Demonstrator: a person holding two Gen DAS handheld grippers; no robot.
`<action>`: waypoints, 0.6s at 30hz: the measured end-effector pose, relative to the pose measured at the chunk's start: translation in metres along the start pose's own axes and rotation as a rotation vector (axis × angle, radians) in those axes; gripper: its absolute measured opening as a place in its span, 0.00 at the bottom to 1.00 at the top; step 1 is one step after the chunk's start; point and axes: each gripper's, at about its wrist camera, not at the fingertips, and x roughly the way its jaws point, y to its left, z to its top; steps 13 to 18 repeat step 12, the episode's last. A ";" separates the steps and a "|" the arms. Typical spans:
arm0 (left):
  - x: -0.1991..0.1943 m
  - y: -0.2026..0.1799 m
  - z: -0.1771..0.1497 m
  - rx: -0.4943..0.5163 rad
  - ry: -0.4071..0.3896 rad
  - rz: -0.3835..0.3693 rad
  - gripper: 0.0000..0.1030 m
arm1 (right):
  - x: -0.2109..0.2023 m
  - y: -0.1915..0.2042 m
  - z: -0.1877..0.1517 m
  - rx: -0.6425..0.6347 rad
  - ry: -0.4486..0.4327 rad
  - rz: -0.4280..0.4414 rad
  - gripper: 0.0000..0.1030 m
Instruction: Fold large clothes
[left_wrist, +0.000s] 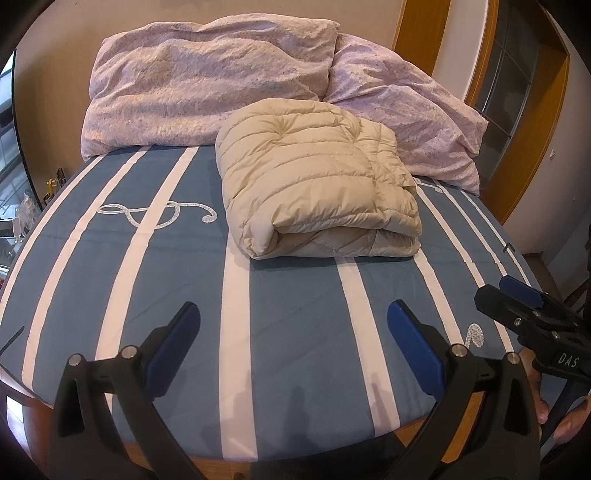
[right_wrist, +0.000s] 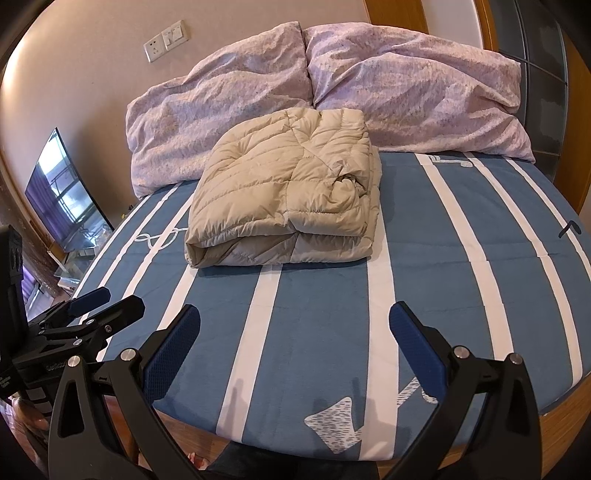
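Note:
A beige quilted puffer jacket (left_wrist: 317, 181) lies folded into a thick bundle on the blue and white striped bed (left_wrist: 147, 258). It also shows in the right wrist view (right_wrist: 288, 195), near the middle of the bed (right_wrist: 461, 277). My left gripper (left_wrist: 293, 317) is open and empty above the bed's near edge, well short of the jacket. My right gripper (right_wrist: 295, 321) is open and empty too, also back at the near edge. Each gripper shows at the side of the other's view: the right one (left_wrist: 517, 295), the left one (right_wrist: 96, 306).
Two lilac pillows (left_wrist: 207, 81) (right_wrist: 406, 85) lie against the wall behind the jacket. A wooden door frame (left_wrist: 524, 110) stands at the right. A television (right_wrist: 62, 195) and cluttered shelf sit left of the bed. A wall socket (right_wrist: 166, 40) is above the pillows.

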 end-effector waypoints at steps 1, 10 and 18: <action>0.000 -0.002 -0.001 0.000 0.000 0.000 0.98 | 0.000 0.000 0.000 0.000 0.000 0.000 0.99; 0.000 0.001 0.004 -0.007 0.002 0.001 0.98 | 0.001 -0.002 0.001 0.003 0.004 0.002 0.99; 0.000 0.002 0.004 -0.008 0.003 0.000 0.98 | 0.002 -0.003 0.000 0.004 0.004 0.002 0.99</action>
